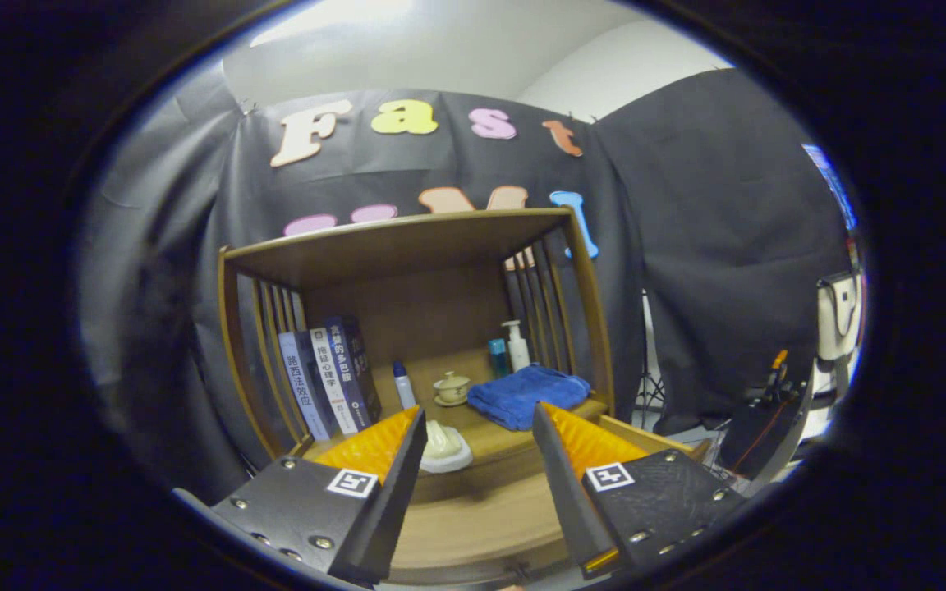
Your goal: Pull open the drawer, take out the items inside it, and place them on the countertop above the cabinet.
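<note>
My gripper (479,410) is open, and nothing is held between its fingers. It hovers over the pulled-out wooden drawer (473,517), whose bare bottom shows between and below the fingers. Just ahead of the left finger, a cream-coloured lidded piece on a white dish (444,448) sits at the front edge of the countertop (514,447). Farther back on the countertop are a folded blue towel (526,394), a small cream teacup on a saucer (451,387) and a little white bottle with a blue cap (404,385).
The wooden cabinet (407,246) has slatted sides and a top board over the countertop. Three books (329,382) lean at its left. A teal bottle (497,357) and a white pump bottle (516,345) stand at the back. Right of the cabinet are a stand and a dark case (760,427).
</note>
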